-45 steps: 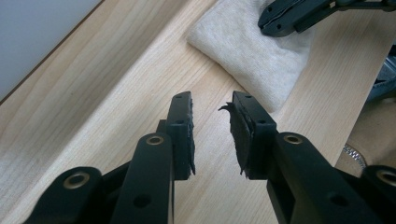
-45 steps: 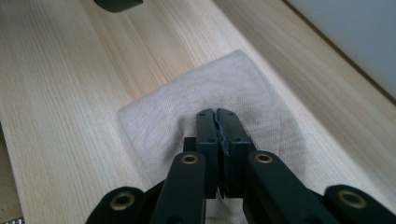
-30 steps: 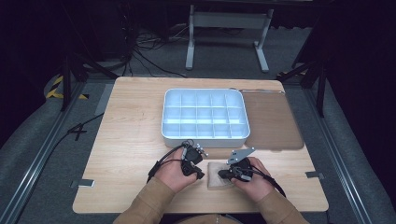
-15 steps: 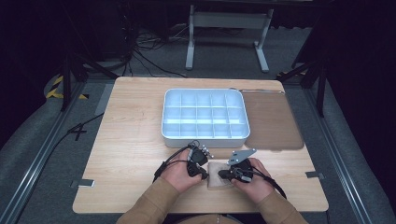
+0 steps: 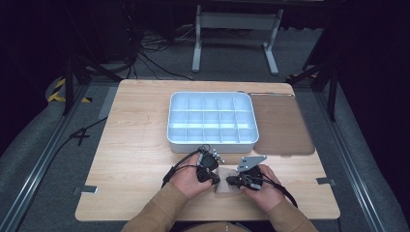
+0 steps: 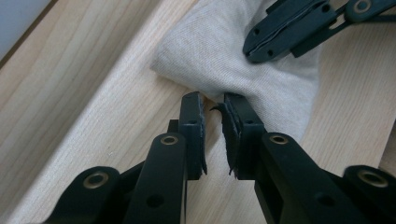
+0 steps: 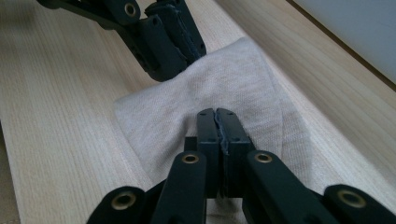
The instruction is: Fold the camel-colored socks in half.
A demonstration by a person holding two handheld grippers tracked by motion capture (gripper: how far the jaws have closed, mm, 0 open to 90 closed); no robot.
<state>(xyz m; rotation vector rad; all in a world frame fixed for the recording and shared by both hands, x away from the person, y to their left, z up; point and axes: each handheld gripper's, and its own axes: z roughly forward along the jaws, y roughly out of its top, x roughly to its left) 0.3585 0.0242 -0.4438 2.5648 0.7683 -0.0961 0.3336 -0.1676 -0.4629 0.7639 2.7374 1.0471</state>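
Currently I see the beige cloth (image 5: 226,186) lying on the table (image 5: 135,145) near its front edge (just before the white tray (image 5: 211,118)). The right gripper (image 7: 217,116) pinches its fabric, jaws pressed together. The left gripper (image 6: 212,109) stands narrowly spread at the cloth's edge, apparently gripping nothing.

A plain beige cloth (image 6: 243,60) lies on the pale wood-grain table (image 5: 140,145) near black tongs (image 7: 218,122) and a light-blue tray (image 5: 211,118).
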